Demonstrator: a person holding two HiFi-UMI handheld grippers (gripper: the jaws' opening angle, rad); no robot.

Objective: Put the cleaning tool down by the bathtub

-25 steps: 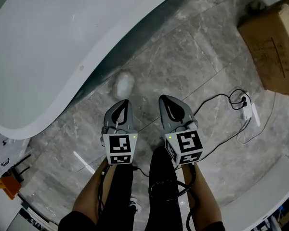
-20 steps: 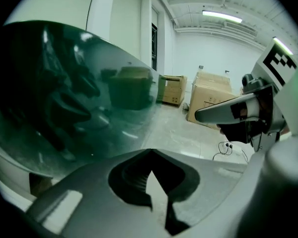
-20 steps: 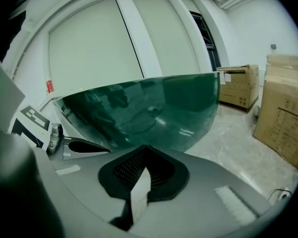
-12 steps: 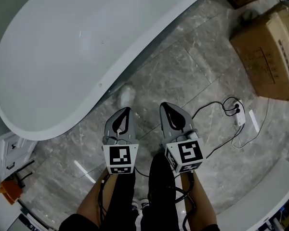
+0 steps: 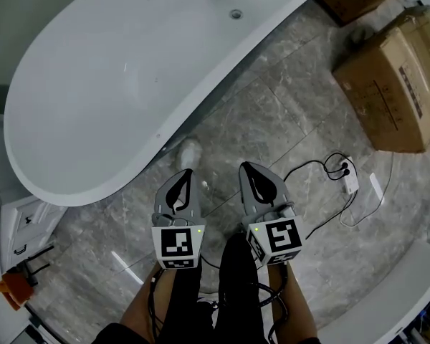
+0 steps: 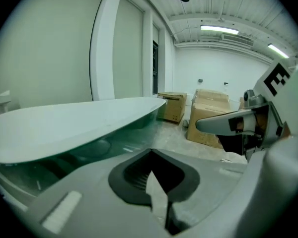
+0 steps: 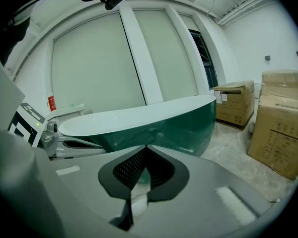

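The white bathtub point(image 5: 129, 77) fills the upper left of the head view. A small white cleaning tool point(image 5: 190, 150) lies on the grey marble floor, right against the tub's base. My left gripper point(image 5: 183, 173) hovers just short of it, shut and empty. My right gripper point(image 5: 245, 167) is held alongside, to the tool's right, also shut with nothing in it. The left gripper view has the tub rim point(image 6: 64, 128) at left beyond the closed jaws. In the right gripper view the tub's green-tinted side point(image 7: 188, 125) stands straight ahead.
Cardboard boxes point(image 5: 383, 92) stand at the upper right. A white power strip with a black cable point(image 5: 347, 181) lies on the floor to the right. A white cabinet point(image 5: 21, 221) and an orange object point(image 5: 7, 289) are at the left. A white ledge point(image 5: 387, 292) curves along the lower right.
The head view has pulled back and now takes in more of the tub and its drain. Both grippers stay shut, side by side, near the white tool.
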